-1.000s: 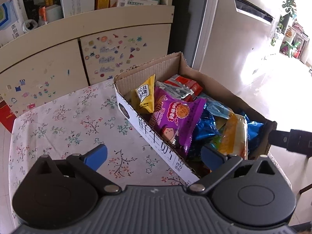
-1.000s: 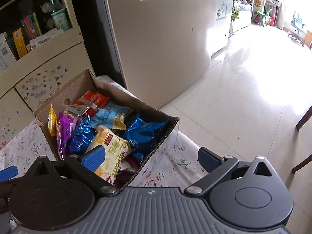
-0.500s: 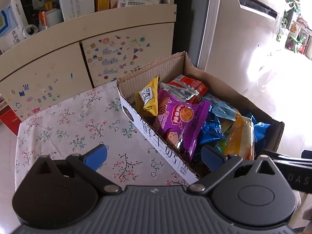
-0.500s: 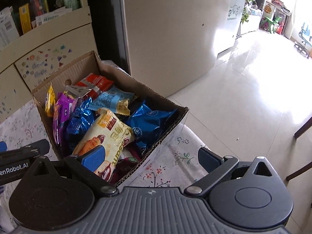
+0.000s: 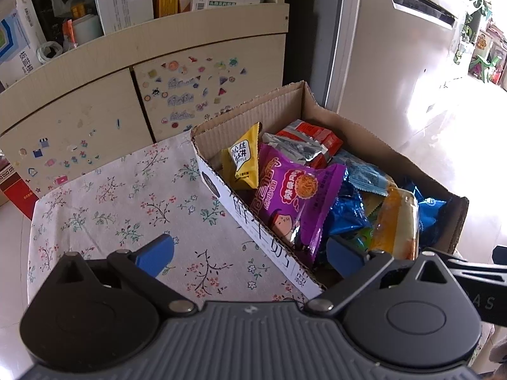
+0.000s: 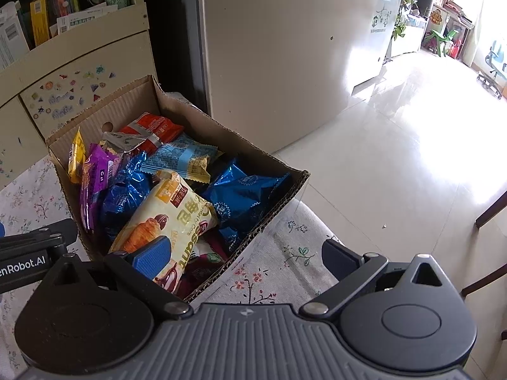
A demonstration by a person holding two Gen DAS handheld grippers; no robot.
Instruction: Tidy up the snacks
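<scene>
An open cardboard box (image 5: 253, 117) (image 6: 95, 117) full of snack packets stands on a floral tablecloth (image 5: 126, 202). In it are a purple packet (image 5: 291, 196), a yellow packet (image 5: 242, 158), a red packet (image 6: 152, 126), blue foil packets (image 6: 244, 196) and a cream croissant packet (image 6: 171, 221). My left gripper (image 5: 250, 253) is open and empty, straddling the box's near left wall. My right gripper (image 6: 244, 253) is open and empty over the box's near right corner, its left pad (image 6: 152, 256) above the croissant packet.
A cream cabinet (image 5: 95, 95) with stickers and cluttered shelves stands behind the table. A fridge (image 6: 285, 47) stands right of the box. The table edge (image 6: 317, 218) drops to a tiled floor (image 6: 396, 158) on the right.
Both grippers have moved closer to the box and slightly over it. The box and packets have not moved. Both stay open.
</scene>
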